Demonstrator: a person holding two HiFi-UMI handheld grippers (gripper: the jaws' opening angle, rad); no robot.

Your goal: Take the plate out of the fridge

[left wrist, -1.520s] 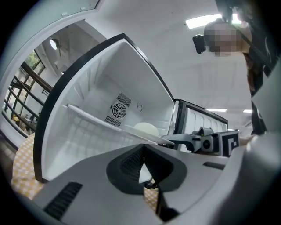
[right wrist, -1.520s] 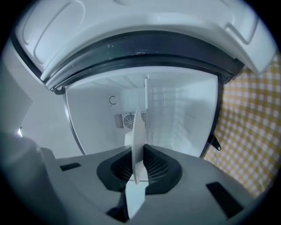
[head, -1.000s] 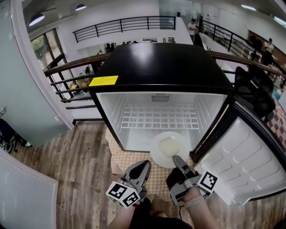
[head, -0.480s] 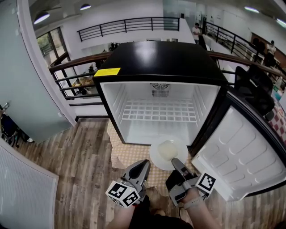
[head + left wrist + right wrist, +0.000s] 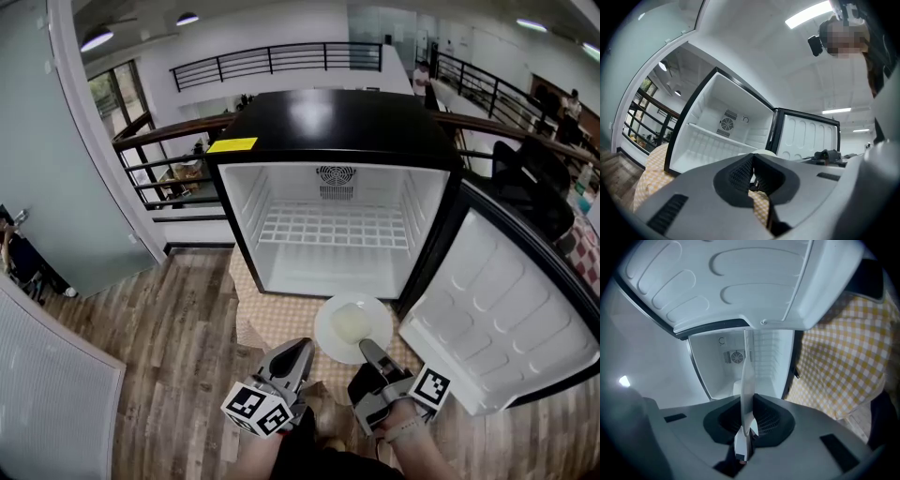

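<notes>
Compared with a second ago, the plate (image 5: 352, 326) is found farther out of the fridge (image 5: 337, 127). It was then over the front edge of the fridge floor, and it is now held clear of that edge, above the checked cloth (image 5: 272, 328) on the wooden floor, just beside the inner face of the open door (image 5: 497, 319).

The right hand-held gripper (image 5: 372, 352) is clamped on the plate's near rim. In the right gripper view the rim (image 5: 748, 380) is seen edge-on, pinched between the two pads. The left hand-held gripper (image 5: 298, 354) is held to the left of the plate without touching it, its jaws together with nothing between them.

The removal is judged to be nearly done; what remains is to carry the plate away steadily. As it is gripped at one edge only, the far side is likely to sag, so the clamp should be kept firm and the wrist level. A pale patch is seen at the plate's middle; whether it is food cannot be told, so tilting is best avoided. Room should be kept from the door at the right.
</notes>
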